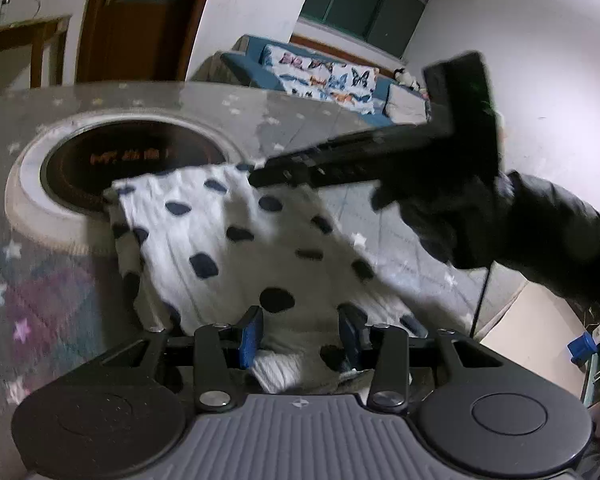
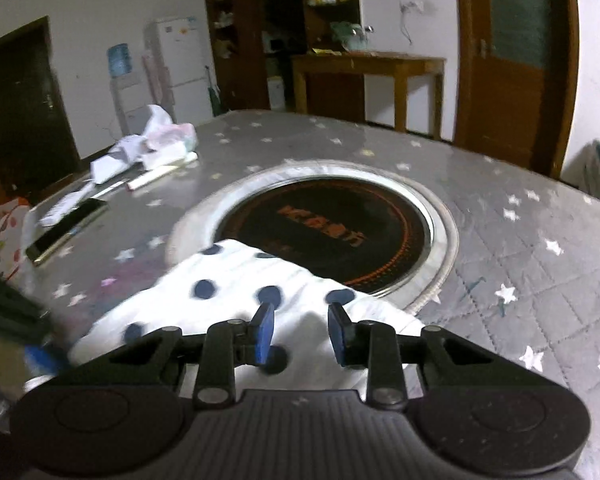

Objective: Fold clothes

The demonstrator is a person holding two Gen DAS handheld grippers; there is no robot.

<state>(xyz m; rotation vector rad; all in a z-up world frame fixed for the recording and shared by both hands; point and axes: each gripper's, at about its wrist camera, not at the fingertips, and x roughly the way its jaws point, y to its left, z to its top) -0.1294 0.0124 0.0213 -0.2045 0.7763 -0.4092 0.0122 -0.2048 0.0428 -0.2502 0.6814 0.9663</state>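
Note:
A white garment with dark blue dots (image 1: 228, 240) lies on the table, its far edge over the round black cooktop (image 1: 132, 160). My left gripper (image 1: 300, 334) is open, its blue pads just above the garment's near edge. The right gripper (image 1: 268, 174) shows in the left wrist view, reaching over the garment's far right corner, held by a dark-gloved hand (image 1: 452, 216). In the right wrist view the garment (image 2: 228, 300) lies under my right gripper (image 2: 300, 332), which is open with cloth showing between the pads. The cooktop (image 2: 332, 232) lies just beyond.
The table has a grey star-patterned cover (image 2: 520, 240). A phone (image 2: 66, 230), papers and a plastic bag (image 2: 160, 140) lie at its far left. A sofa with a butterfly blanket (image 1: 324, 76) stands beyond the table.

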